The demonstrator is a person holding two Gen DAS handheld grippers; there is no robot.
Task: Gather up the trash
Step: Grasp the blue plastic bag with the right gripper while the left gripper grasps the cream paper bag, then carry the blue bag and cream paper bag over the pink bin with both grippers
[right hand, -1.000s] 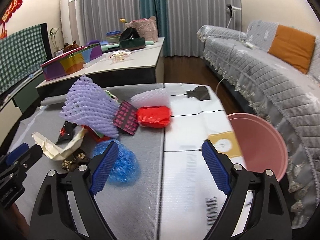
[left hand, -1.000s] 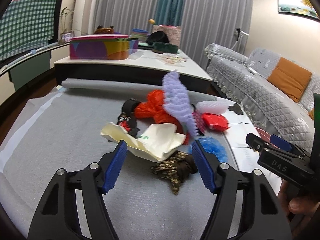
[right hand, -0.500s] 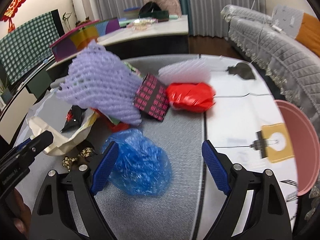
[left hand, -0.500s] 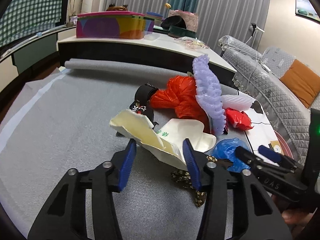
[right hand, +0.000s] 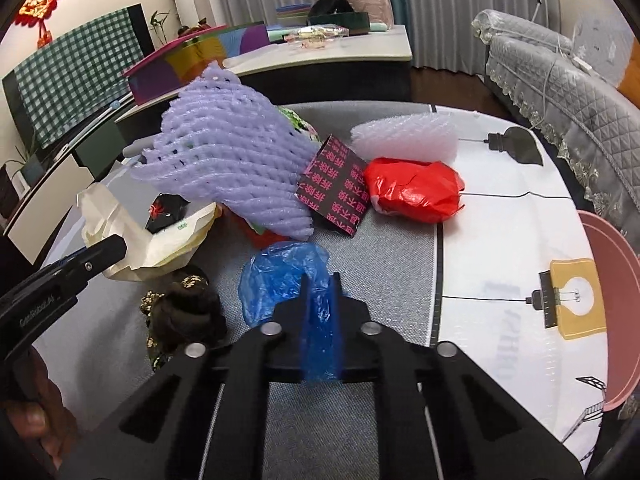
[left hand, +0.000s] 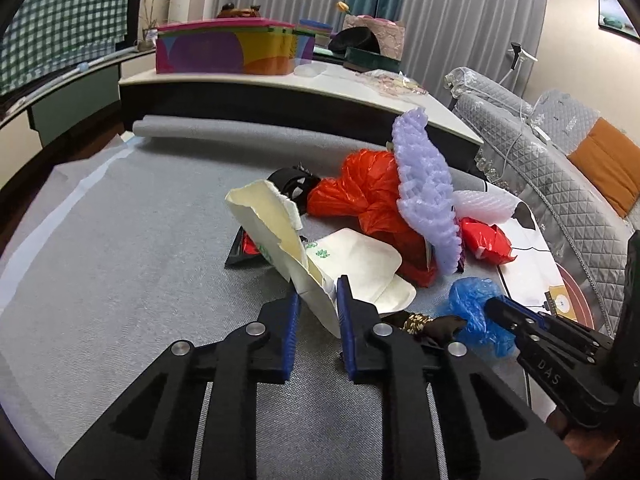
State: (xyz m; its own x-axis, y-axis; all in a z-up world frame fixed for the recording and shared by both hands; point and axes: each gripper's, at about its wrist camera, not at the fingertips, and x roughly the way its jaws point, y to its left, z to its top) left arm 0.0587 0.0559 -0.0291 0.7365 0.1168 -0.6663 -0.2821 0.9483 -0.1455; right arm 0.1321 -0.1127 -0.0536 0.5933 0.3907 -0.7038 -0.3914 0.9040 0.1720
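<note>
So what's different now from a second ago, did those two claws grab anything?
Both came in and down and have just been closing. The left gripper now pinches the cream paper bag, lifting its edge; the right gripper has clamped the blue plastic bag. The purple foam net and red bundle stayed put.

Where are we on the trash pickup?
Early. Nothing looks binned yet: what shows of the pink basin beside the table is empty. In hand: the right gripper has just closed on the blue bag; the left gripper's jaws have just been closing on the cream paper bag. Left: purple foam net, white foam net, red wad, orange bag, black-and-pink packet, brown scrap.
</note>
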